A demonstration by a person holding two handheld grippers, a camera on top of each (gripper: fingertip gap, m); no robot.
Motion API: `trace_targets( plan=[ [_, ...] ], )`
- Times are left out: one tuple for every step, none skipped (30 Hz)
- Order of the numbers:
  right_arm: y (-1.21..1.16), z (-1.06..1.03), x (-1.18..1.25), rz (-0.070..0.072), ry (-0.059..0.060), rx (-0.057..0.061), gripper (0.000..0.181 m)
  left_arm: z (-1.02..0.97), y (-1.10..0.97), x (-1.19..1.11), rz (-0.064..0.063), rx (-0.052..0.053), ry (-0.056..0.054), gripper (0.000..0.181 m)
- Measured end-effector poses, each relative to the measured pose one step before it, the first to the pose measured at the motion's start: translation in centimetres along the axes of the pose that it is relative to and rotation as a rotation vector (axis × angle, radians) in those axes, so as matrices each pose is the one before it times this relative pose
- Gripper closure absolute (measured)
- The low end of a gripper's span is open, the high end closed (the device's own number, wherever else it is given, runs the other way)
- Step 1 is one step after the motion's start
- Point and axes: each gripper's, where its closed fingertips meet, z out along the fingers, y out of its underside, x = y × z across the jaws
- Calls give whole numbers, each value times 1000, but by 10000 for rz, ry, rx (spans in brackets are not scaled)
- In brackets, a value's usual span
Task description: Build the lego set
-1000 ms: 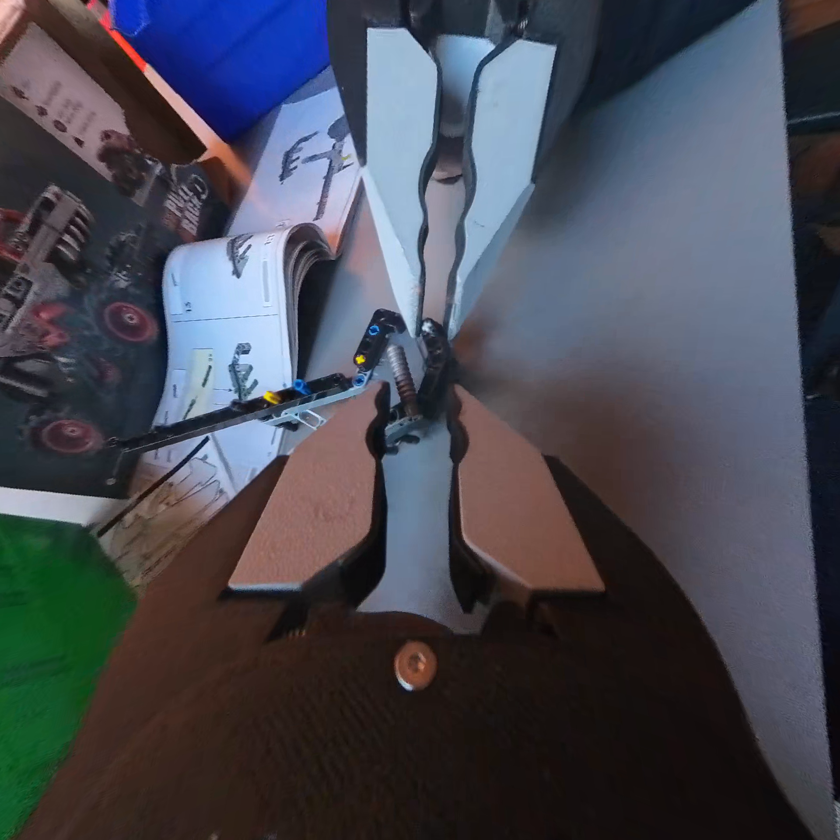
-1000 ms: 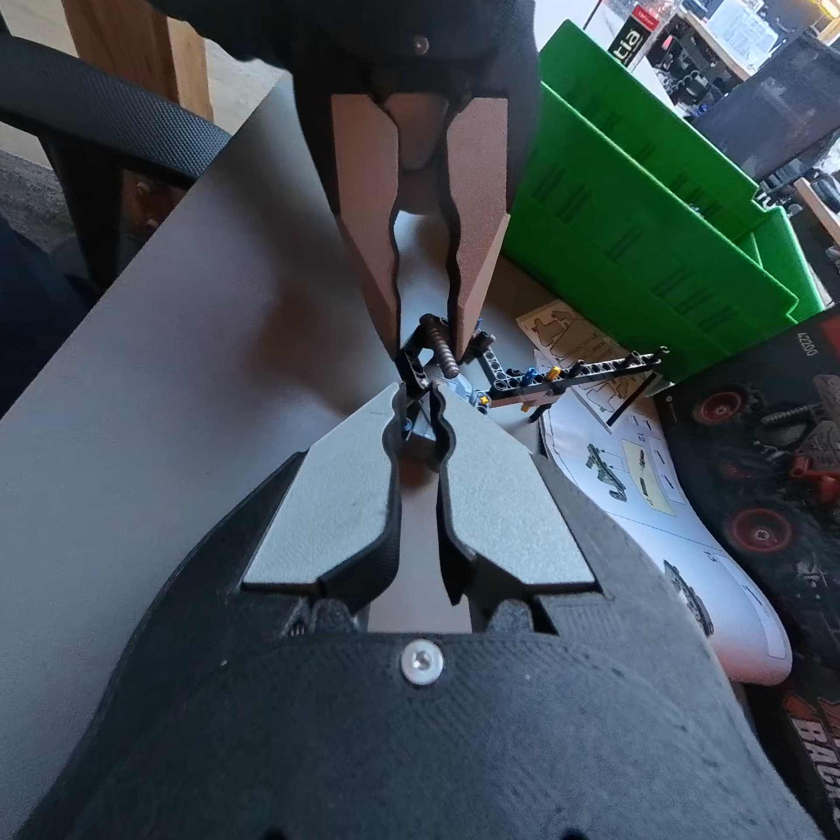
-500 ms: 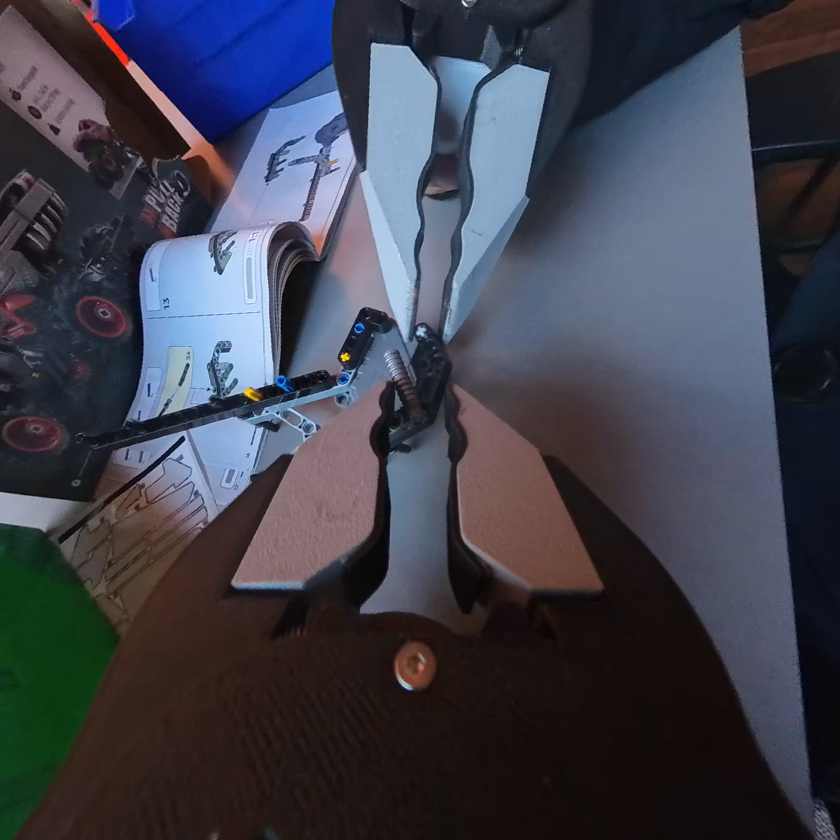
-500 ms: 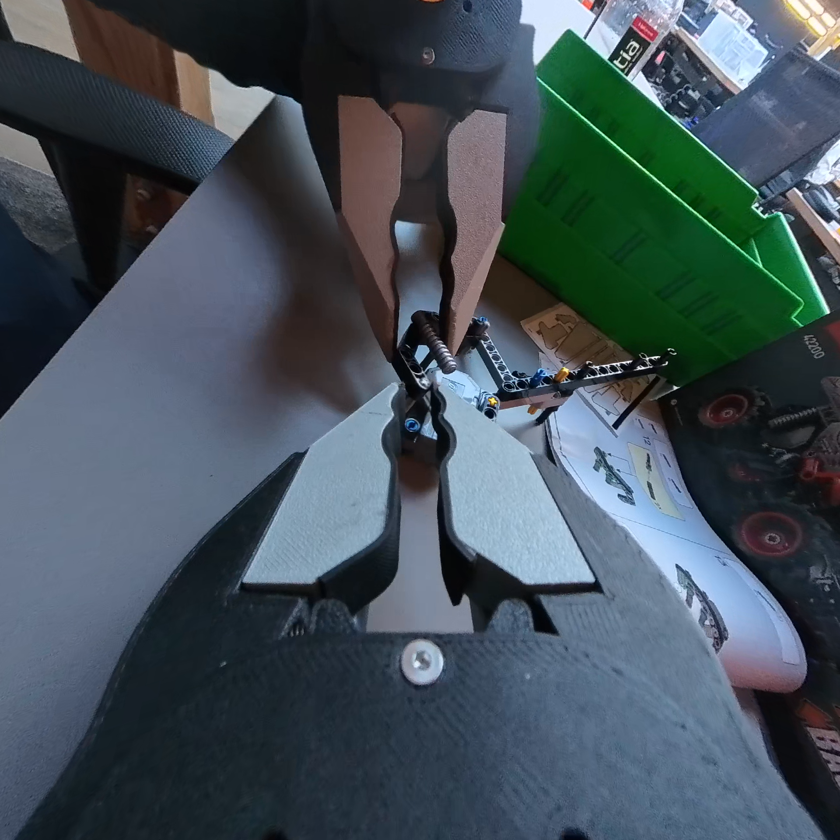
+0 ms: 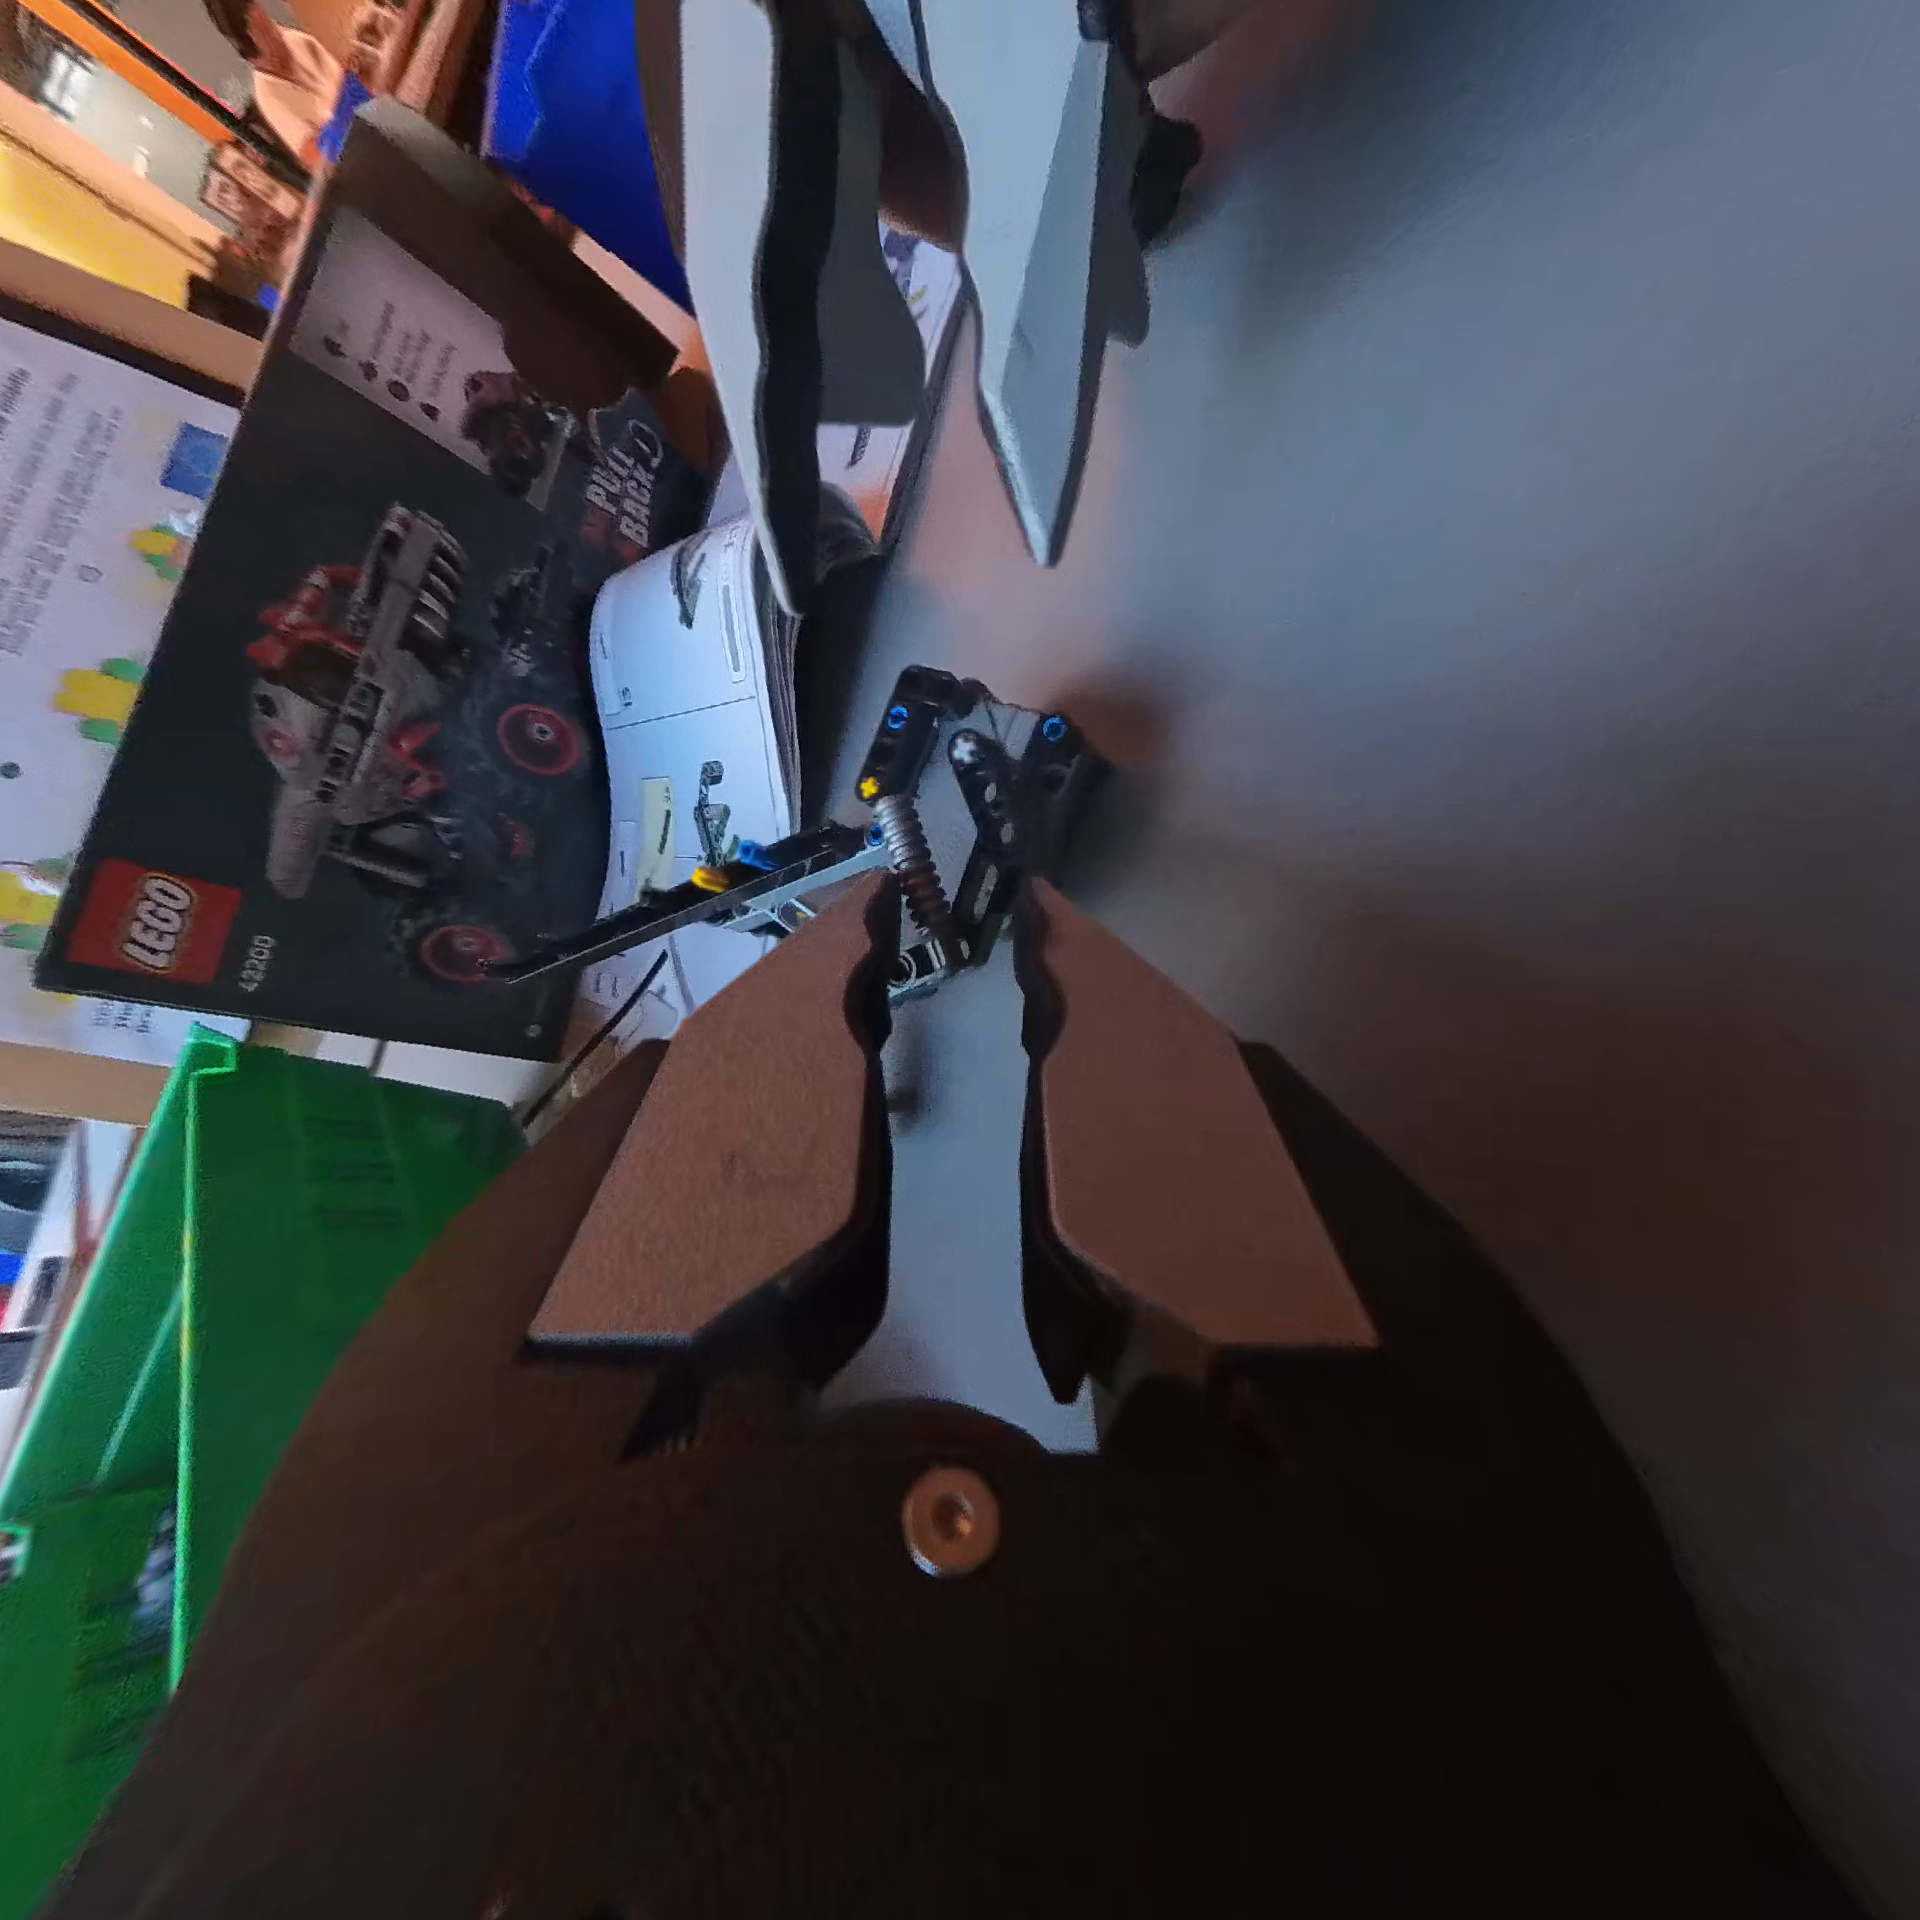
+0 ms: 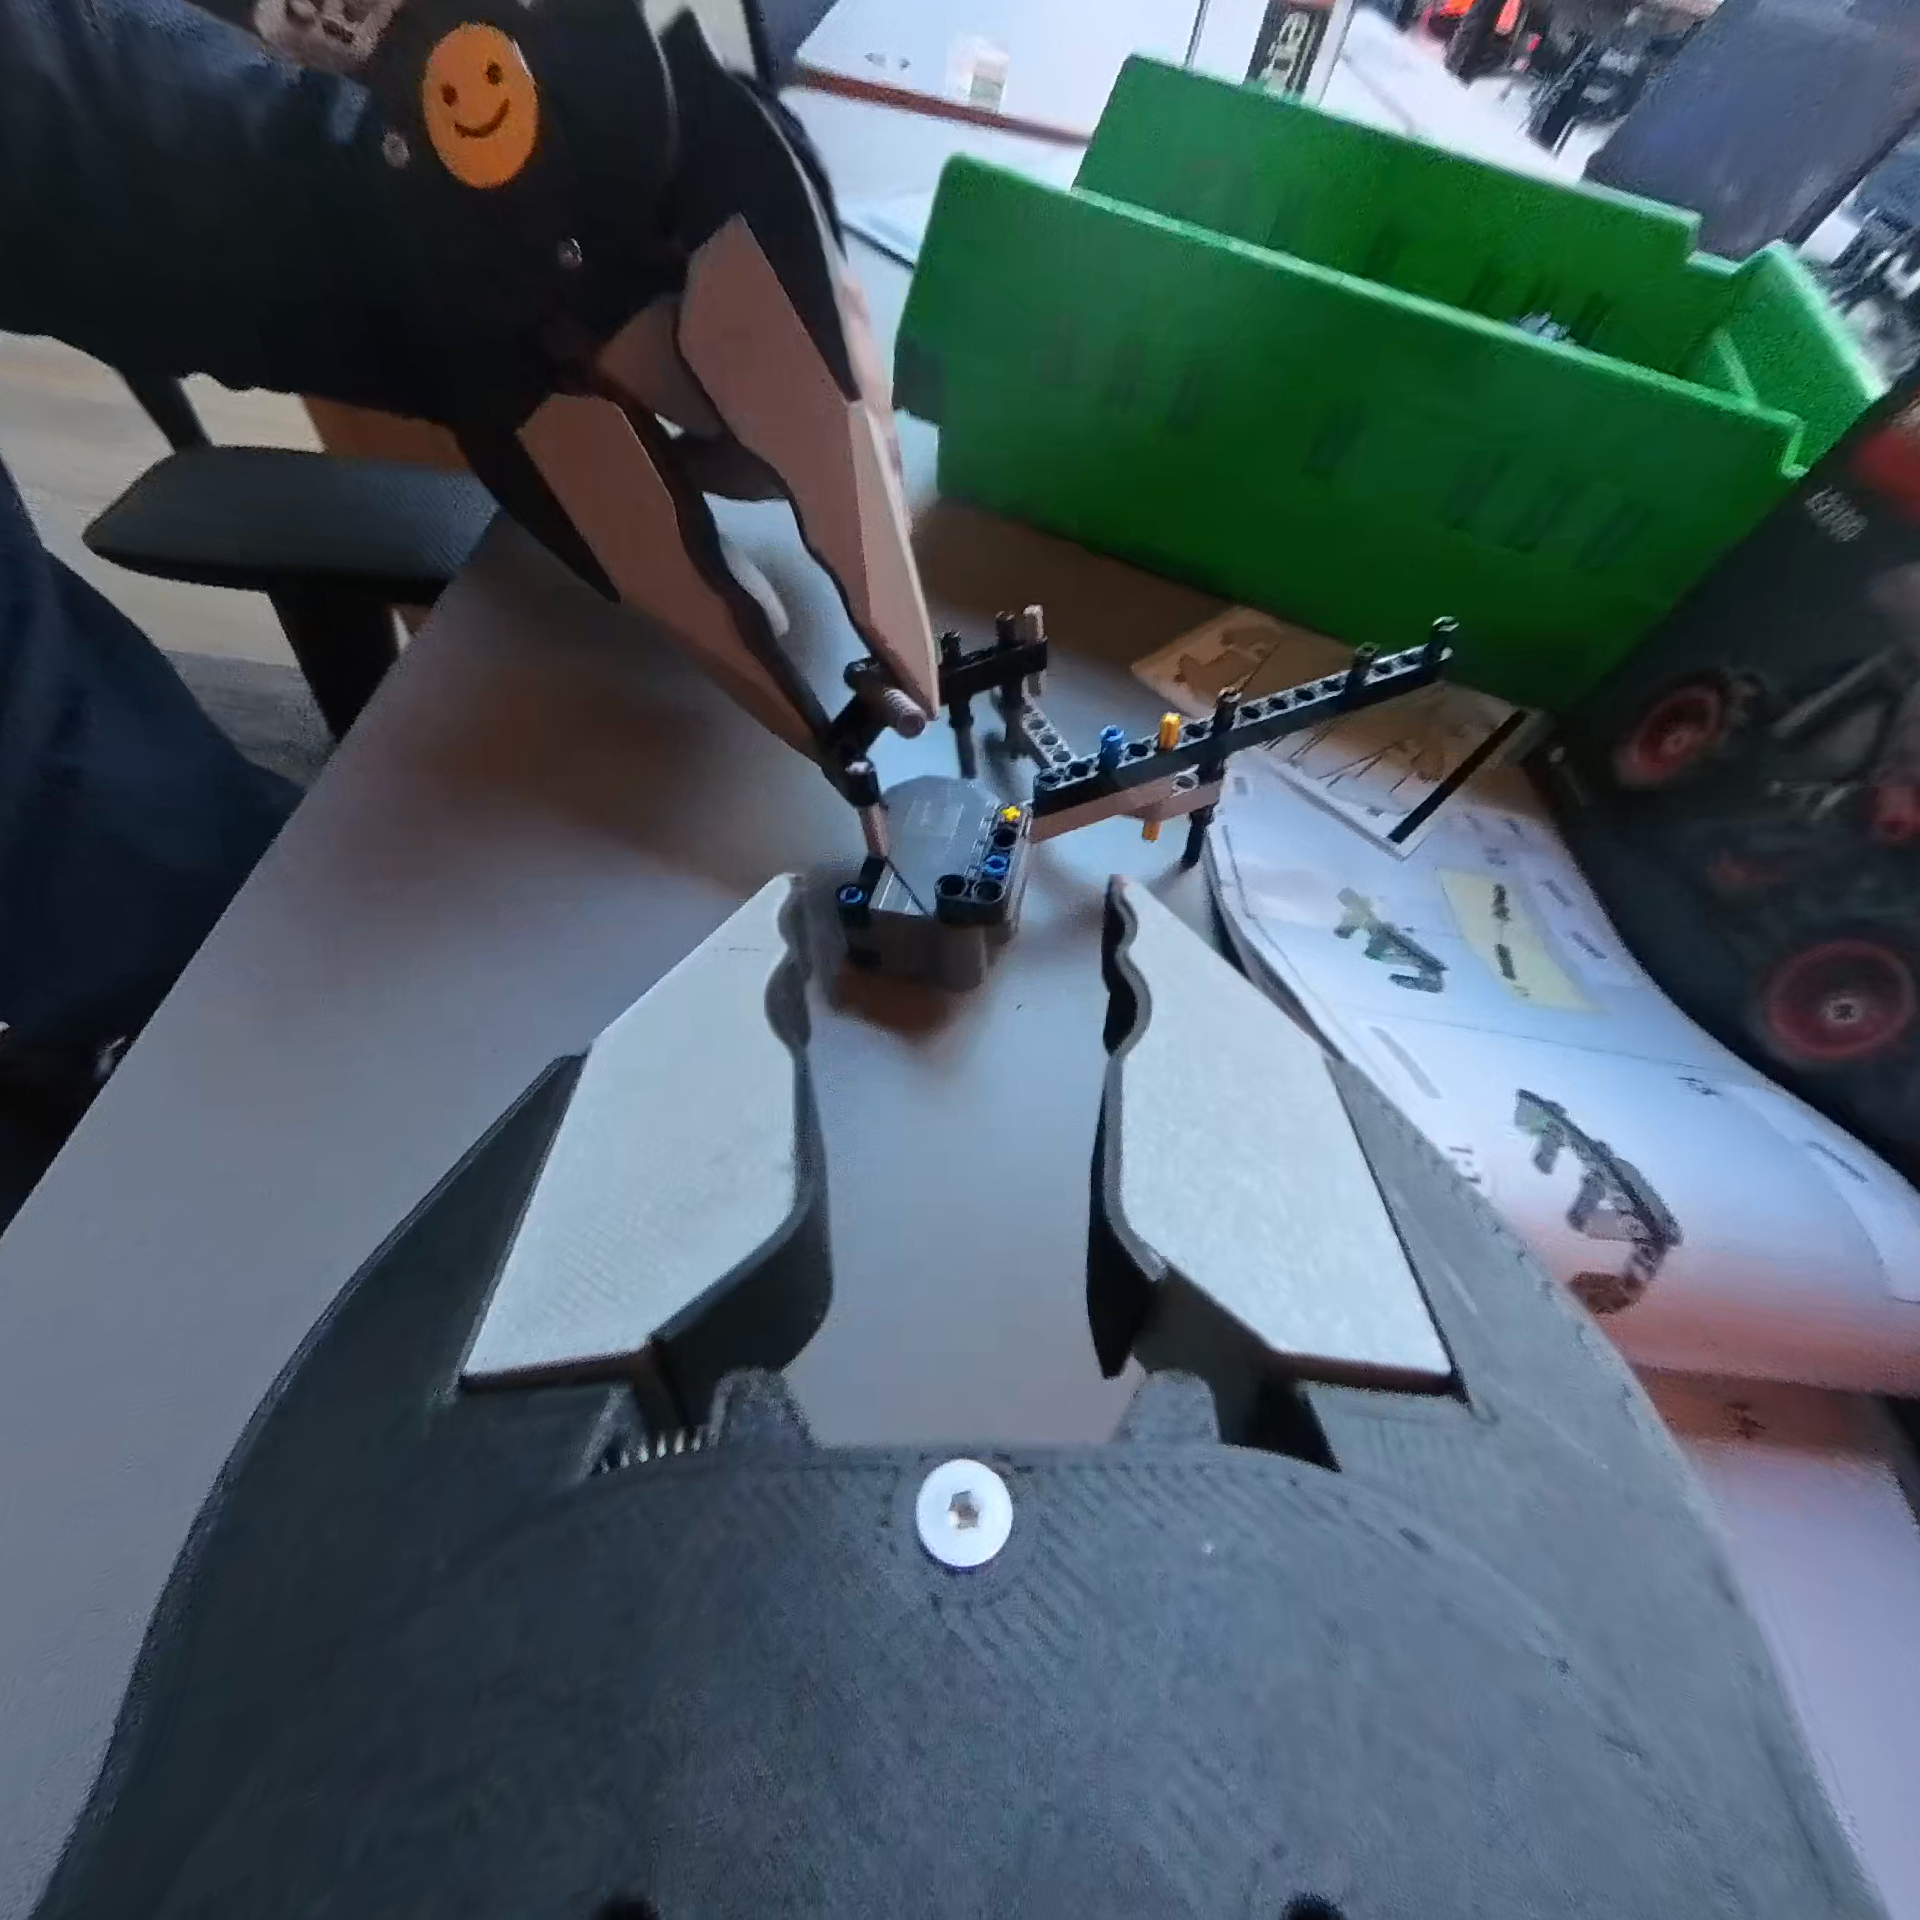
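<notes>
My right gripper (image 6: 951, 935) gapes wide, empty, just short of the one lego assembly (image 6: 940, 873) on the bench (image 6: 416, 935); my left gripper (image 5: 951, 925) pinches its spring strut (image 5: 920, 873).

Matt grey table (image 6: 312, 1018); glossy green plastic bin (image 6: 1299, 416); paper booklet (image 6: 1558, 1091).

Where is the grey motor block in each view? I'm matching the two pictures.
Left wrist view: motor block sits just above centre, beyond the left hand-held gripper.
Right wrist view: motor block sits at centre, ahead of the right hand-held gripper.
Shared landmark: open booklet.
</notes>
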Motion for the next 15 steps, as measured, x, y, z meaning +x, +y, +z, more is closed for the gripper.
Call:
trace_targets(
  plan=[
    [352, 319, -193, -86, -78, -234, 126, 173, 105, 153, 149, -82, -31, 163],
    [287, 289, -79, -131, 25, -267, 125, 140, 49, 218, 52, -62, 60, 163],
    [125, 222, 11, -128, 94, -148, 125, 79, -29, 214, -14, -18, 85, 163],
    [36, 158, -14, -99, 65, -84, 128, 25, -74, 126, -13, -8, 47, 163],
    [62, 122, -11, -67, 38, -81, 129, -26, -73, -45, 35, -19, -64, 163],
    [65, 82, -26, -47, 21, -71, 131, -23, -10, -198, 83, -57, -157, 163],
    [53, 42, -23, -33, 14, -45, 132, 0, 43, -209, 105, -100, -169, 163],
    [26, 20, 5, -18, 23, -23, 132, 25, 53, -143, 80, -118, -132, 163],
    [30, -3, 14, -10, 12, -19, 132, 51, 33, -10, 47, -117, -51, 163],
    [40, -11, 40, 10, 20, -17, 132, 51, 24, 120, 77, -108, -5, 163],
    [17, -18, 68, 36, 21, -3, 132, 44, 63, 183, 162, -124, -5, 163],
    [-12, -27, 43, 43, 9, 18, 132, 41, 150, 134, 228, -186, -50, 163],
    [-41, -36, 50, 43, 16, 28, 133, 36, 182, 51, 246, -205, -93, 163],
    [-28, 8, 43, 66, 22, 14, 133, 25, 62, 45, 210, -125, -88, 163],
    [-20, 53, 44, 97, 20, -14, 134, 14, -58, 15, 127, -28, -74, 163]
  ],
)
